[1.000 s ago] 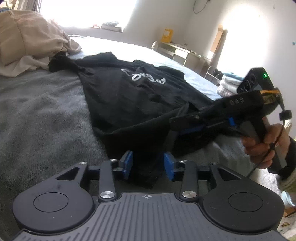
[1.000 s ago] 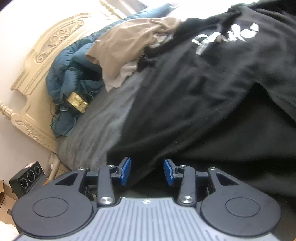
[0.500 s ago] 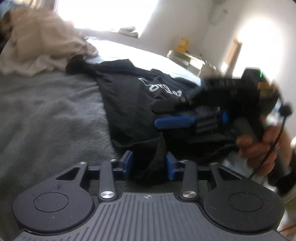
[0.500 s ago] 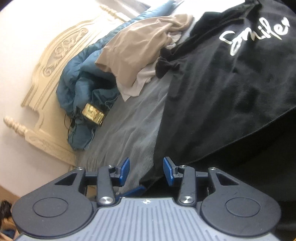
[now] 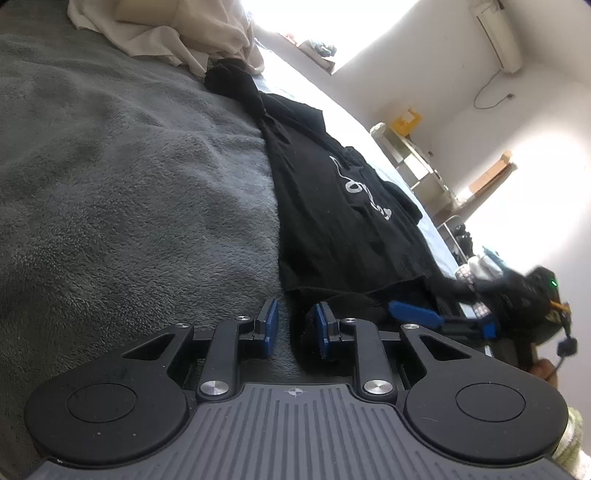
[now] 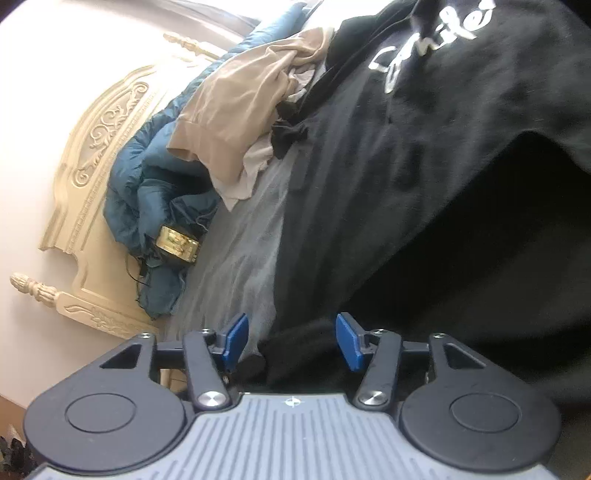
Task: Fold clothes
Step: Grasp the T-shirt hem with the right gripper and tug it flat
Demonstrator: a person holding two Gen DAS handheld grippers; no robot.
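a bedroom in a home. a bed covered with a grey fleece blanket [image 5: 129, 177] fills most of both views, backed by a cream carved headboard [image 6: 99, 155] with a turned finial. clothes lie loose on it: a black sweatshirt [image 5: 343, 206] with white lettering, a beige garment [image 6: 243, 122], a blue quilted jacket [image 6: 147, 184]. a bright window [image 5: 306, 26] with a cluttered sill, a wall air conditioner [image 5: 498, 37] and a small desk [image 5: 413, 162] stand along the white walls.
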